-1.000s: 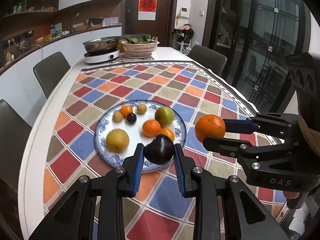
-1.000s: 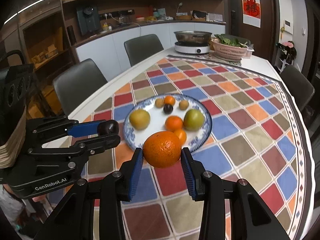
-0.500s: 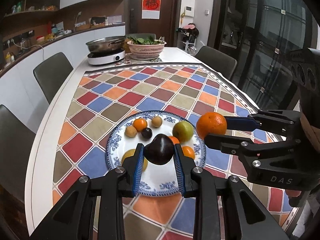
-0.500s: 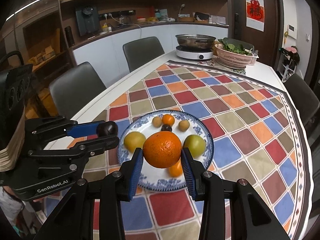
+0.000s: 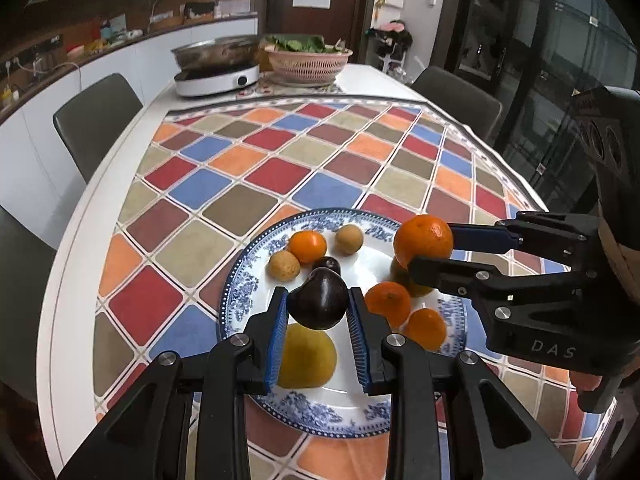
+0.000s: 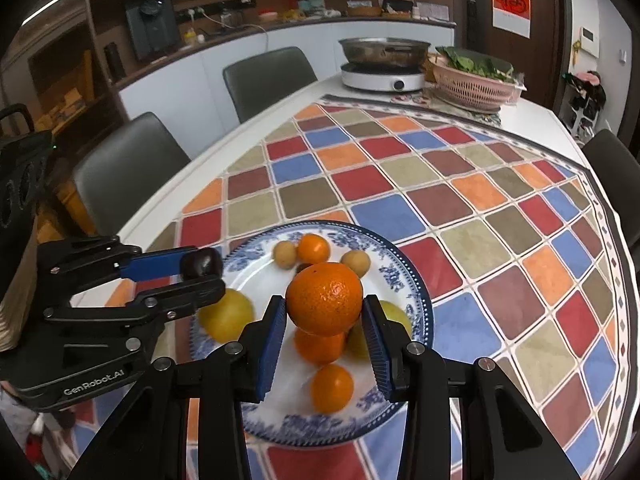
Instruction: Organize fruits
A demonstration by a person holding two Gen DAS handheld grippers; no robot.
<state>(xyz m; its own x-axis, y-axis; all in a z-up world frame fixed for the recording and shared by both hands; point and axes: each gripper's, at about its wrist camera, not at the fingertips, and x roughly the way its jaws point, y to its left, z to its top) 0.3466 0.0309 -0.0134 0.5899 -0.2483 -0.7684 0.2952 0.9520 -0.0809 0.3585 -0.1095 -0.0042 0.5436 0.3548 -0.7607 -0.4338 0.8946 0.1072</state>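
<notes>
A blue-and-white plate (image 5: 256,276) (image 6: 404,272) sits on the checkered tablecloth and holds several fruits: small oranges, brown round fruits, a yellow pear (image 5: 308,356) and a green fruit. My left gripper (image 5: 319,308) (image 6: 200,270) is shut on a dark purple plum (image 5: 318,304) and holds it above the plate's near left part. My right gripper (image 6: 325,316) (image 5: 430,246) is shut on a large orange (image 6: 325,298) (image 5: 422,236) and holds it above the plate's right side.
A white induction cooker with a steel pan (image 5: 218,62) and a pink basket of greens (image 5: 308,62) stand at the table's far end. Grey chairs (image 5: 96,120) line the left edge, another stands at the far right (image 5: 460,100).
Both grippers have moved forward with their fruits, from the plate's near edge to above the plate. Both grips are unchanged.
</notes>
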